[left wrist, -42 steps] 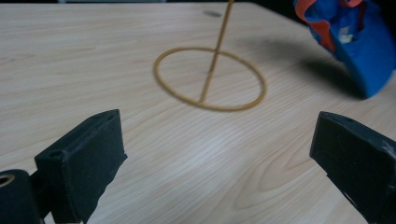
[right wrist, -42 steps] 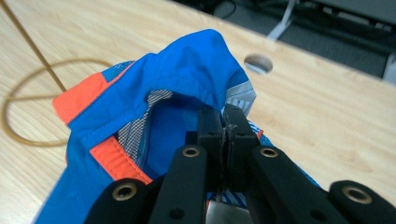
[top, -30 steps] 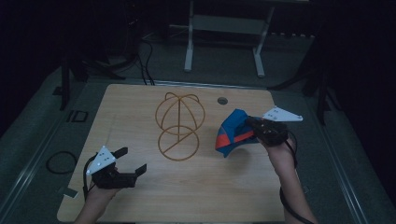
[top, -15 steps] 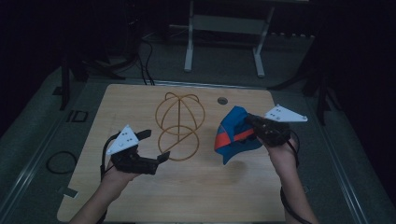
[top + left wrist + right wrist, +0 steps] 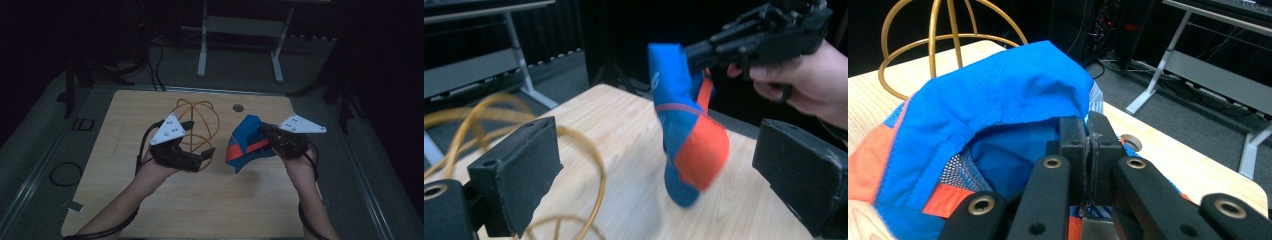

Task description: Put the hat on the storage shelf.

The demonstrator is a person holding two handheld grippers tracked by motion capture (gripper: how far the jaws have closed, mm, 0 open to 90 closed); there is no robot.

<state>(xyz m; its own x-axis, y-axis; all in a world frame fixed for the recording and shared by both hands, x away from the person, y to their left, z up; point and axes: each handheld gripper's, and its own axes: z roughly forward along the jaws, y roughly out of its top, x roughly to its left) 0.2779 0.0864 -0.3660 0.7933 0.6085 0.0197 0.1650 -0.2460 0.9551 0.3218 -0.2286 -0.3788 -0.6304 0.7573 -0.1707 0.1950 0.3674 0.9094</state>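
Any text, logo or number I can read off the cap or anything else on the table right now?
No text can be read.
Blue and orange cap: a small pale mark on the blue side panel, too blurred to read.
Gold wire stand: no lettering.
Wooden table: no labels on it.
Right gripper, shut on the cap, and left gripper: no markings legible.

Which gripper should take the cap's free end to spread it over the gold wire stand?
Left. The left gripper is open and empty beside the wire stand, its fingers pointed at the hanging cap. The right gripper is shut on the cap's edge, so it looks busy holding it up.
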